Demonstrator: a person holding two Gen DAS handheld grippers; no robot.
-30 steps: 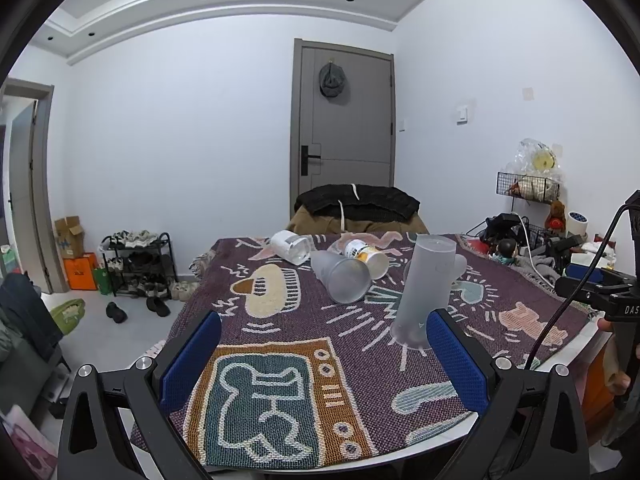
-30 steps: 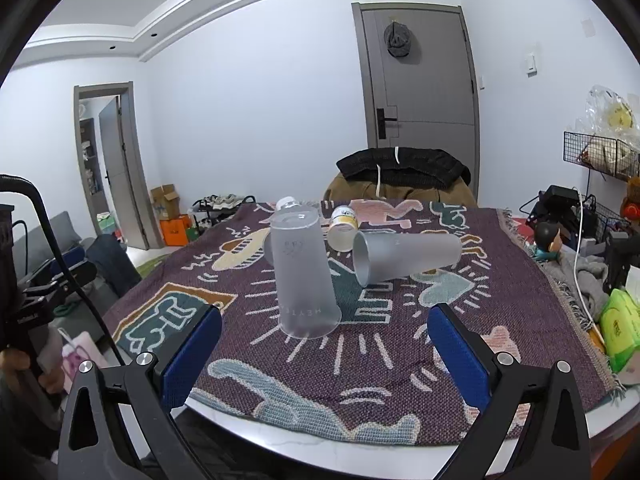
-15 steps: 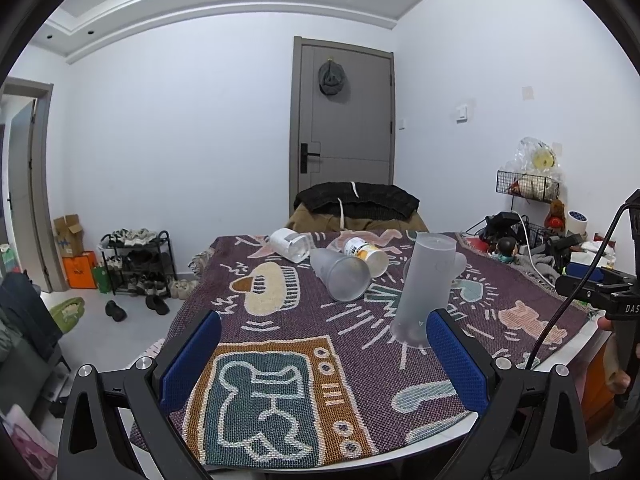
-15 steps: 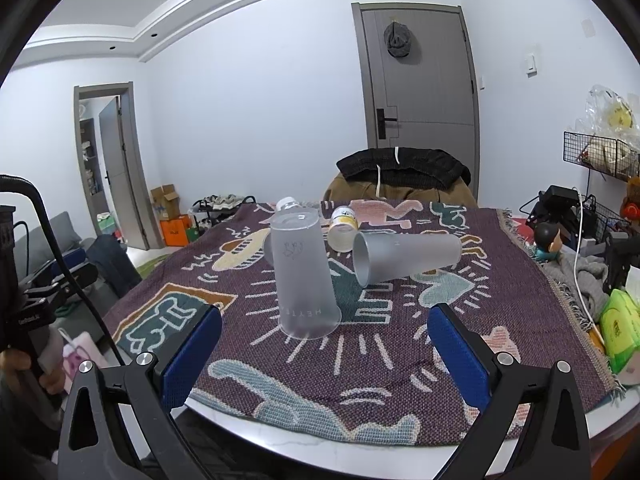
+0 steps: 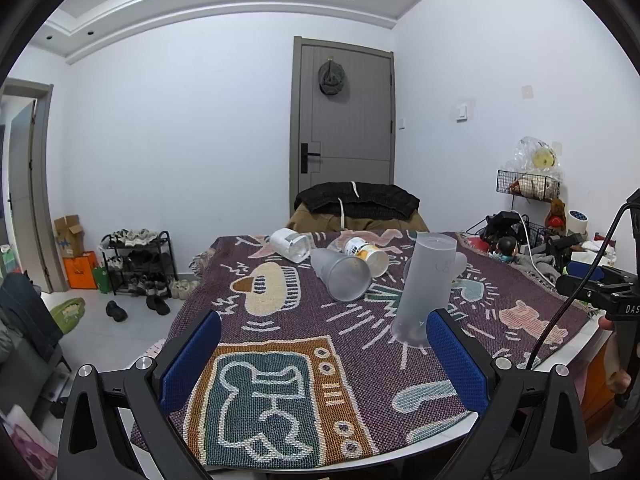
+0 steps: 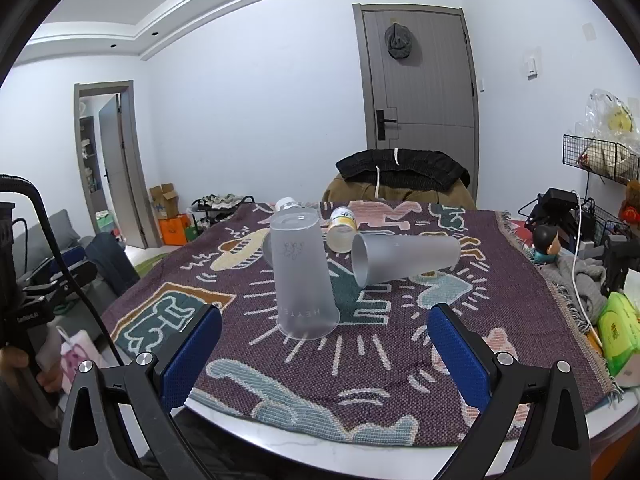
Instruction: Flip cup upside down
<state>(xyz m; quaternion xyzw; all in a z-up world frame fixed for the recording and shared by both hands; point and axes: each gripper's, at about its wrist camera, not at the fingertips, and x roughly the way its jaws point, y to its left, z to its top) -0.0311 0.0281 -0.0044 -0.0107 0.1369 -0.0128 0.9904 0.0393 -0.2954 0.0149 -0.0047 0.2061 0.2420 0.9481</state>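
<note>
A tall frosted cup (image 6: pixel 302 276) stands upside down, mouth on the patterned cloth; in the left wrist view this upside-down cup (image 5: pixel 424 286) stands just beyond my right finger. A second frosted cup (image 6: pixel 404 258) lies on its side to its right, mouth towards me. A third frosted cup (image 5: pixel 340 278) lies on its side further left. My left gripper (image 5: pixel 322 346) is open and empty, back from the cups near the table's front edge. My right gripper (image 6: pixel 324 338) is open and empty, just short of the upside-down cup.
A yellow-labelled bottle (image 6: pixel 342 228) and a clear bottle (image 5: pixel 290 244) lie behind the cups. The patterned cloth (image 6: pixel 380 344) covers the round table. Clutter, a doll (image 6: pixel 546 242) and a green pack (image 6: pixel 618 330) sit at the right edge. A chair with dark clothes (image 6: pixel 400 172) stands behind.
</note>
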